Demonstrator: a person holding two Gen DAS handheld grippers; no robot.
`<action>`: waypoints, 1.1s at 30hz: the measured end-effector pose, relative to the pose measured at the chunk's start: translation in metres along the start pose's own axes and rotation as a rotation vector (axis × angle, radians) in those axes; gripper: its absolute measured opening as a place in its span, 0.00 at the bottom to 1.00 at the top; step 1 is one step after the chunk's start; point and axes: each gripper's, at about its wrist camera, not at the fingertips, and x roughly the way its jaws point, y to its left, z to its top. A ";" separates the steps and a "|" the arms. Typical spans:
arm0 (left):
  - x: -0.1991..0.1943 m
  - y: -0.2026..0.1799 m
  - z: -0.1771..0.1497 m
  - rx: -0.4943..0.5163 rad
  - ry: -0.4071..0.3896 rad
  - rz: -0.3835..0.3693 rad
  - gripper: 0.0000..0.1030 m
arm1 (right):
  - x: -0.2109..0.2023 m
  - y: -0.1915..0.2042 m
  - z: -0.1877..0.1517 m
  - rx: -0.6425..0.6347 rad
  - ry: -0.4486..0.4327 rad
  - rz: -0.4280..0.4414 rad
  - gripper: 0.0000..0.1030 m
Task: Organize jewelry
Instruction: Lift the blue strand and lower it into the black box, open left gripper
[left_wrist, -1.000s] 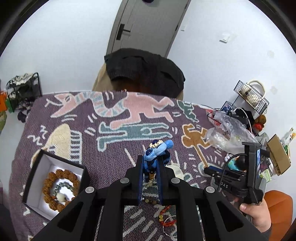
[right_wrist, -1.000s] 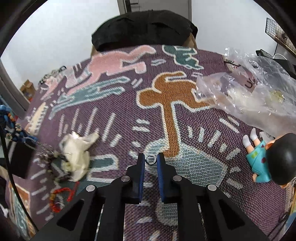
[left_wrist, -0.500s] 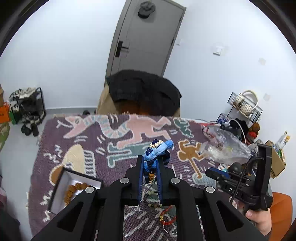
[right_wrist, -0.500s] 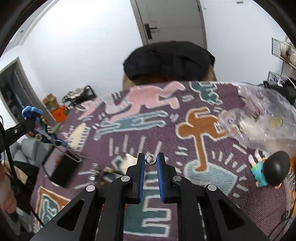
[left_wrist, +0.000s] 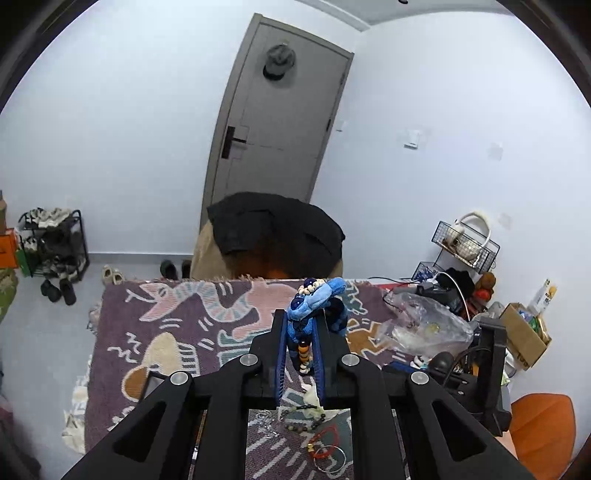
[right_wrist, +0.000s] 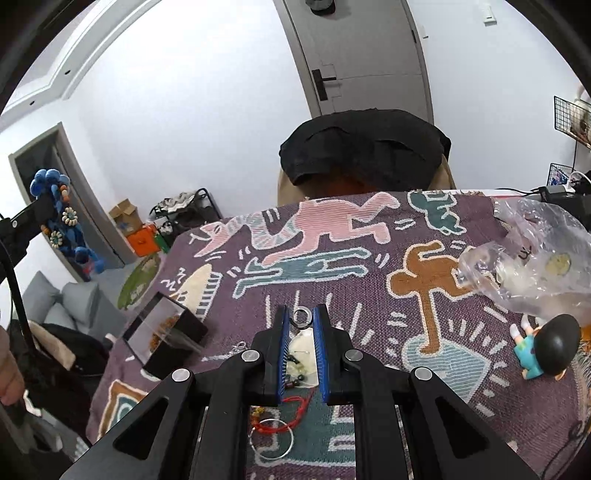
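Left wrist view: claw (left_wrist: 300, 328) has lifted the blue necklace (left_wrist: 314, 299) higher.

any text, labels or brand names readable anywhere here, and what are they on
None can be read as text.
Clear plastic bag: a dark scrawl, illegible.
Cardboard box and the yellow-labelled bottle behind it: print too small.
Orange box on the floor: too blurred.
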 end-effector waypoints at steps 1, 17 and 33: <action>-0.002 0.000 0.001 0.003 -0.003 0.002 0.13 | -0.001 0.001 0.000 0.001 -0.003 0.003 0.14; -0.006 0.052 -0.018 -0.036 0.030 0.102 0.13 | 0.006 0.057 -0.001 -0.071 0.002 0.094 0.14; 0.051 0.146 -0.087 -0.240 0.237 0.154 0.61 | 0.064 0.123 -0.025 -0.128 0.093 0.185 0.14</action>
